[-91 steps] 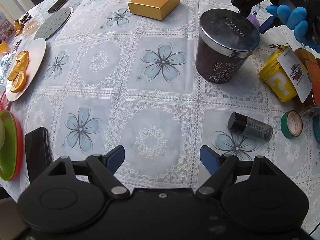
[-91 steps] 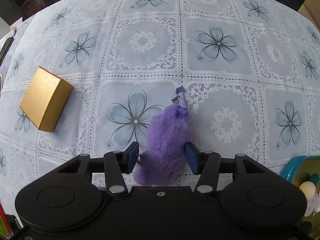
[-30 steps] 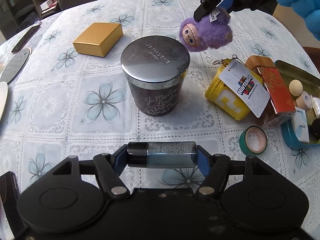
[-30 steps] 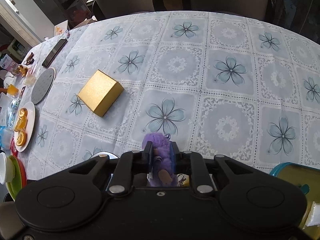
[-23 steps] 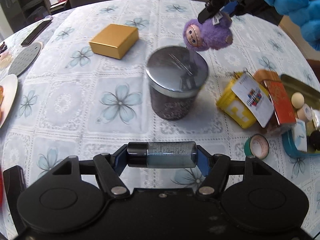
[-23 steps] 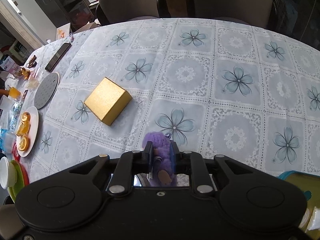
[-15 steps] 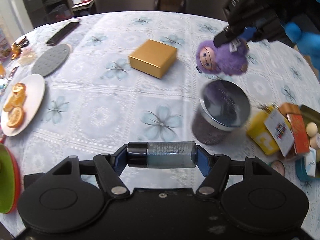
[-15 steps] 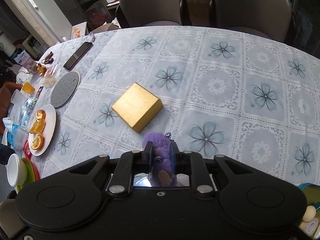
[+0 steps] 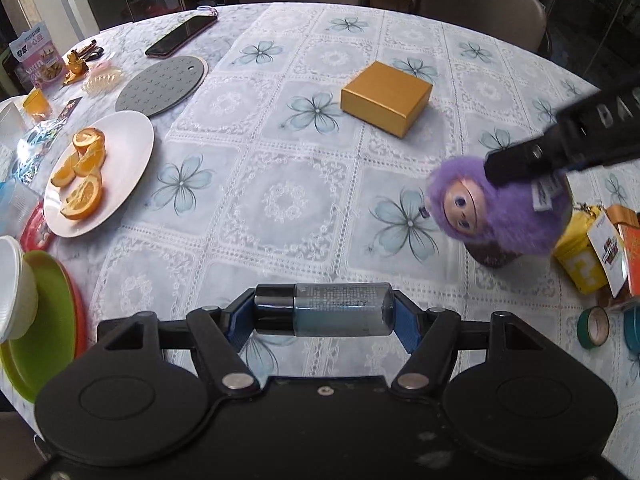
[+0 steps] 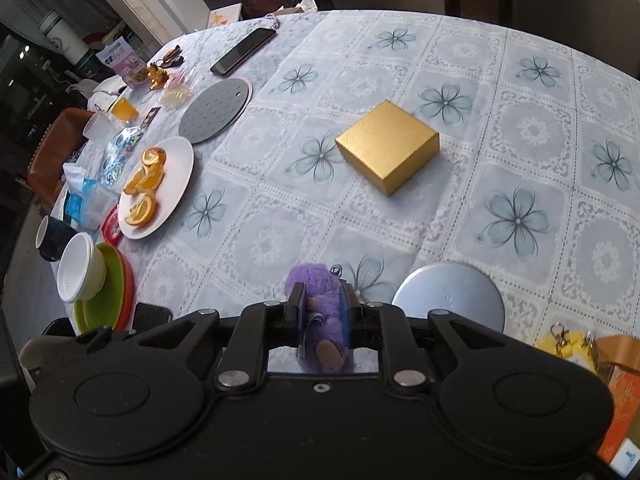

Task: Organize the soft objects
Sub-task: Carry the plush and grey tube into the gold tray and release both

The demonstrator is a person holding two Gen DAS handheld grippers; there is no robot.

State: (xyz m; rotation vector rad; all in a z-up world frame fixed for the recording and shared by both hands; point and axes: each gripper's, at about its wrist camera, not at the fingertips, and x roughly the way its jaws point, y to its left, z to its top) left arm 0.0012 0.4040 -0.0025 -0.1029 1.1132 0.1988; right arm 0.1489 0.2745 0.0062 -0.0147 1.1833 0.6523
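My left gripper [image 9: 322,314] is shut on a small grey bottle with a black cap [image 9: 324,309], held crosswise above the flowered tablecloth. My right gripper [image 10: 322,314] is shut on a purple plush doll [image 10: 316,280], squeezed between its blue pads. In the left wrist view the same plush doll [image 9: 500,212] hangs at the right under the right gripper's black body, its face toward me, in front of a dark candle jar [image 9: 496,256]. A yellow plush cube with a tag [image 9: 580,260] lies at the far right.
A gold box [image 9: 386,98] sits mid-table. A white plate of orange slices [image 9: 120,152], a grey trivet [image 9: 160,86] and a phone [image 9: 182,36] lie at the left; green plates and a white bowl [image 9: 16,292] at the near left. Tape roll [image 9: 594,322] and orange box [image 9: 628,240] at right. The jar's silver lid [image 10: 448,296] is below the right gripper.
Both grippers have swung leftward over the table with their loads; the jar and yellow cube slid to the right edge of view, and the plate and green dishes came into sight.
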